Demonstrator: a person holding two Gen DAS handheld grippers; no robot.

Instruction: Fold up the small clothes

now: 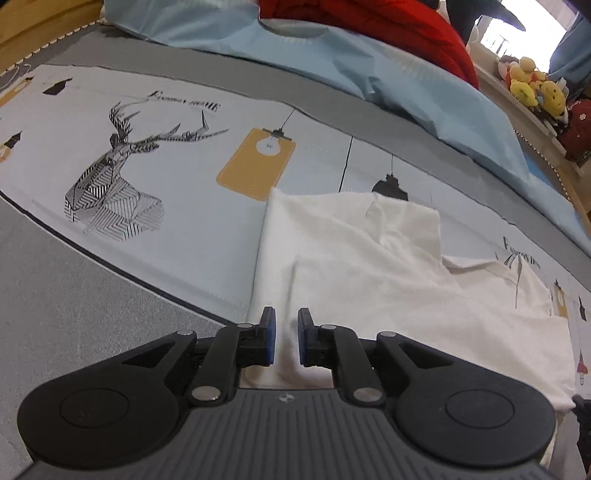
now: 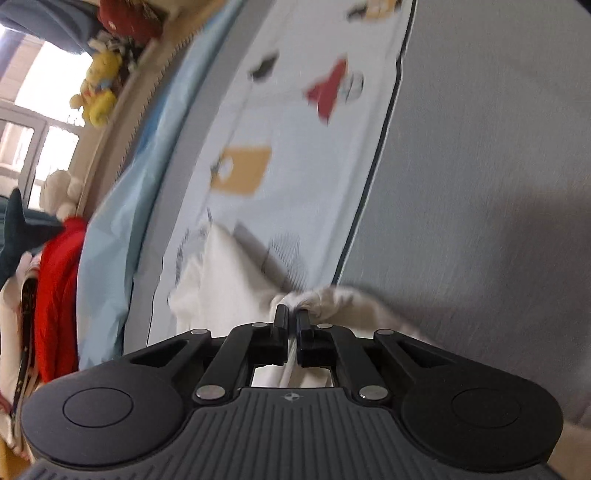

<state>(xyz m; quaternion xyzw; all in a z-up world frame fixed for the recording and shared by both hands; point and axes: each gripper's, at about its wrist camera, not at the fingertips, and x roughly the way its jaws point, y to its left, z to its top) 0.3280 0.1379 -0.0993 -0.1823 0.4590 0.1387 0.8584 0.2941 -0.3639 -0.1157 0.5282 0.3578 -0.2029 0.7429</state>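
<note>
Two grippers: both low over the bed
Left gripper (image 1: 286, 332): jaws apart, nothing between them
Right gripper (image 2: 292, 322): jaws pinched on bunched white garment (image 2: 225, 291) (blurry)
Garment (image 1: 369, 266): on printed sheet (image 1: 184, 206), 12 to 3 o'clock of left fingers
Deer print (image 1: 114, 177): 10 o'clock

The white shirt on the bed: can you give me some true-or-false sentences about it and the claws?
1. The right claw pinches the white shirt. True.
2. The left claw is shut tight. False: its fingers stand apart over the shirt.
3. The shirt lies on a bedsheet with a deer print. True.
4. The shirt is red. False: it is white; a red garment lies farther back.
5. Yellow plush toys sit beside the bed. True.
</note>
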